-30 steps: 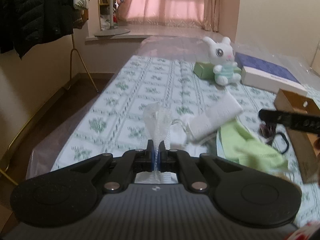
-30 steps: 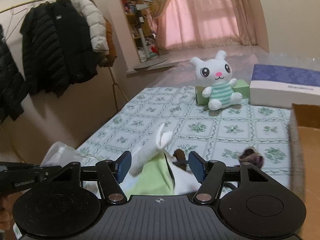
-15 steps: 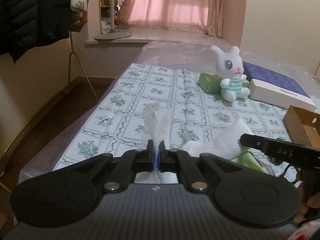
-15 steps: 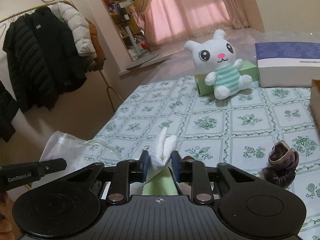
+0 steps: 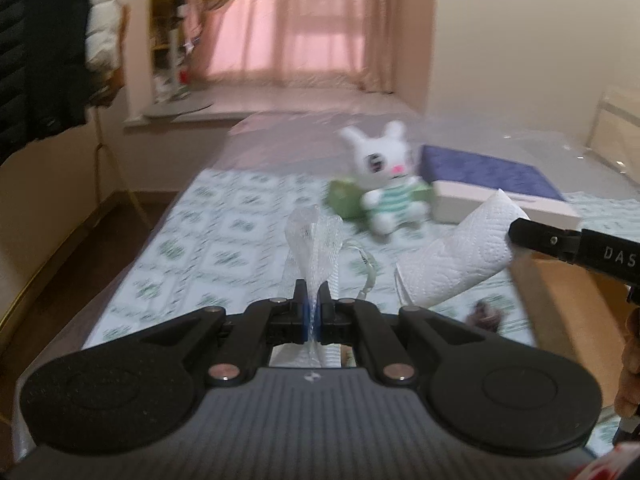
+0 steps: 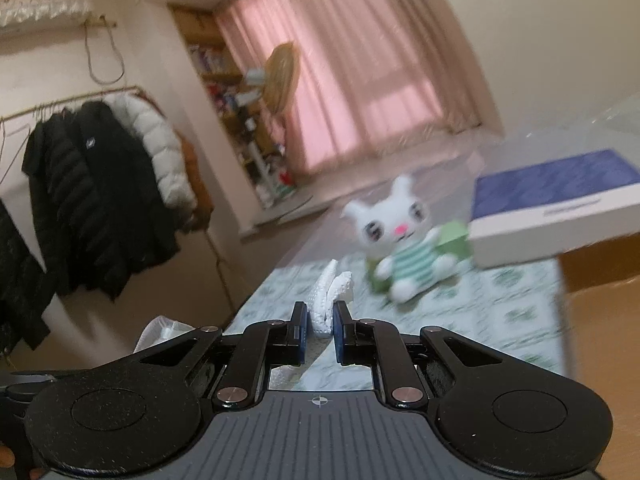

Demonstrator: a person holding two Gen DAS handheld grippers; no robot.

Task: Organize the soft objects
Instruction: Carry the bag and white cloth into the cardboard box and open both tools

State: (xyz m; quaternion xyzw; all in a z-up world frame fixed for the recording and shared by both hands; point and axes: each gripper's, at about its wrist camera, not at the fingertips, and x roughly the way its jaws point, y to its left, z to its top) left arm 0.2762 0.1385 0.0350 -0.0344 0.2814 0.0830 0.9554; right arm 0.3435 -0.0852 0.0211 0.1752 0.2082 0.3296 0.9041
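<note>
My left gripper point(image 5: 311, 295) is shut on a clear mesh bag point(image 5: 314, 240) and holds it above the patterned bed cover point(image 5: 224, 232). My right gripper point(image 6: 320, 312) is shut on a white paper towel point(image 6: 329, 296), lifted off the bed; the towel also shows in the left wrist view point(image 5: 460, 256), hanging from the right gripper's finger point(image 5: 560, 240). A white plush rabbit point(image 5: 386, 176) in a striped shirt sits farther back, also in the right wrist view point(image 6: 404, 244). A dark purple scrunchie point(image 5: 486, 312) lies on the bed.
A green box point(image 5: 344, 200) sits behind the rabbit. A white box with a blue lid point(image 5: 492, 184) lies at the back right. A cardboard box point(image 5: 568, 304) stands at the right. Coats point(image 6: 92, 192) hang on a rack beside the bed's left.
My right gripper closed on the white paper towel and lifted it up off the bed. Both views rose and tilted; the green cloth is out of view. The left gripper keeps hold of the mesh bag.
</note>
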